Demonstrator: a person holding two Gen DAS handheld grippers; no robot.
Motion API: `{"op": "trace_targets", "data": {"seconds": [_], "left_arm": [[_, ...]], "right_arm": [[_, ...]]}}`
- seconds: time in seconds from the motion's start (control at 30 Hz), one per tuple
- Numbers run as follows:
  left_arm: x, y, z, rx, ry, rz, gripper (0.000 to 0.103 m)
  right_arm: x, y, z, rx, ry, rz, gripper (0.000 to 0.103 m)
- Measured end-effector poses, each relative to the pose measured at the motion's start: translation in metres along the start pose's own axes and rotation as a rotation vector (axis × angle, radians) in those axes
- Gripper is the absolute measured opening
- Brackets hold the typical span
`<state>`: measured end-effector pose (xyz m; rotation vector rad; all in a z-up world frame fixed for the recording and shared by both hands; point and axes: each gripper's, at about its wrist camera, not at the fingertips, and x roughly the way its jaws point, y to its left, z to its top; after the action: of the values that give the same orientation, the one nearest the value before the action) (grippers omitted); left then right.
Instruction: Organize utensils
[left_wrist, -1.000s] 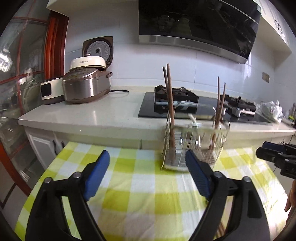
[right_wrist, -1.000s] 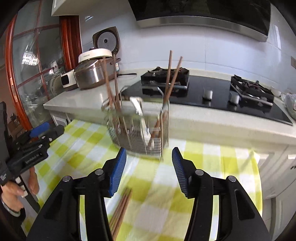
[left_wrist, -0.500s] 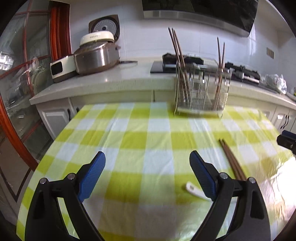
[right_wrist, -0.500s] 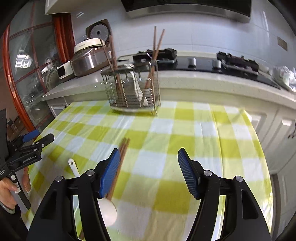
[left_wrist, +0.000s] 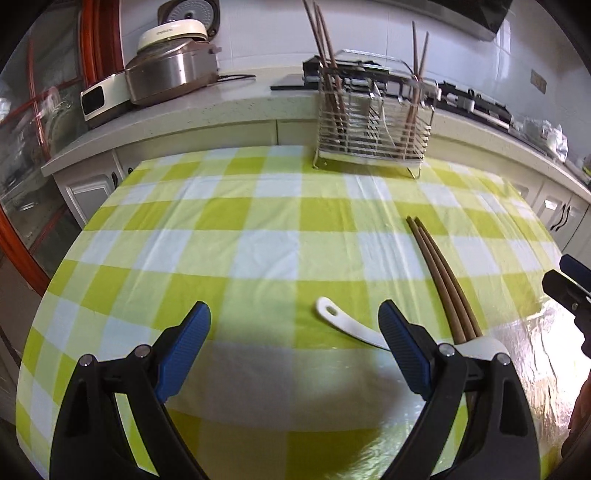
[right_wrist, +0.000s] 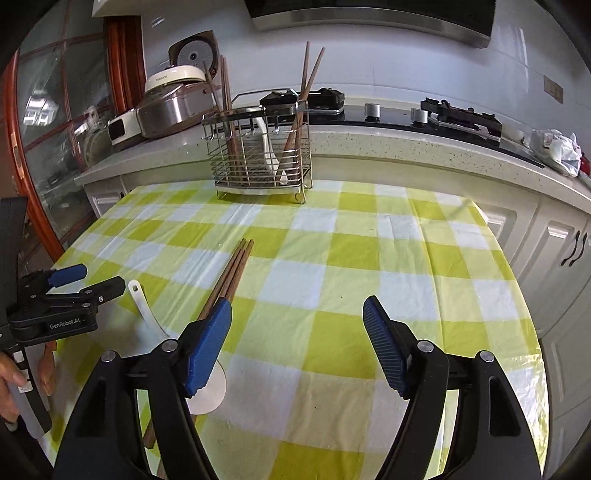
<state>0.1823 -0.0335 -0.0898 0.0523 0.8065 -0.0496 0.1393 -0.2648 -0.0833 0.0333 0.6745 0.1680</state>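
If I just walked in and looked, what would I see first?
Probably the bright yellow-green checked tablecloth covering the whole table. On it lie brown chopsticks beside a white spoon, near the front edge. At the far edge stands a shiny wire rack with more chopsticks and a spoon standing up inside.

Wide bare cloth fills the middle of the table (right_wrist: 369, 258), open from the near edge up to the wire rack (right_wrist: 258, 155) at upper centre of the right wrist view. Lower left is crowded: loose chopsticks (right_wrist: 231, 278) run diagonally, a white spoon (right_wrist: 147, 317) lies just beside them, and the left claw (right_wrist: 79, 282) hangs over that corner. The right claw (right_wrist: 297, 325) is opening with nothing between its pads, above clear cloth. Behind the rack, the kitchen counter (right_wrist: 406, 147) closes off the top of the frame.
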Motion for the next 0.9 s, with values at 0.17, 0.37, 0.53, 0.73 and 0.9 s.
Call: {"op": "trace_targets", "data": {"seconds": [0.17, 0.37, 0.53, 0.73, 0.9], "left_arm": [[0.01, -0.021, 0.005, -0.001, 0.054, -0.011, 0.089], [0.027, -0.049, 0.007, 0.06, 0.106, 0.002, 0.089], [0.027, -0.054, -0.001, 0.119, 0.158, -0.012, 0.089], [0.021, -0.028, -0.018, 0.118, 0.17, -0.029, 0.089], [0.017, -0.013, -0.024, 0.105, 0.158, -0.057, 0.089]], "right_arm": [[0.003, -0.008, 0.002, 0.011, 0.002, 0.025, 0.07], [-0.005, -0.02, 0.007, 0.032, -0.027, 0.039, 0.072], [0.0, -0.024, 0.008, 0.033, -0.011, 0.044, 0.072], [0.018, -0.002, 0.013, -0.065, 0.05, 0.058, 0.072], [0.05, 0.014, 0.012, -0.097, 0.147, 0.072, 0.072]]}}
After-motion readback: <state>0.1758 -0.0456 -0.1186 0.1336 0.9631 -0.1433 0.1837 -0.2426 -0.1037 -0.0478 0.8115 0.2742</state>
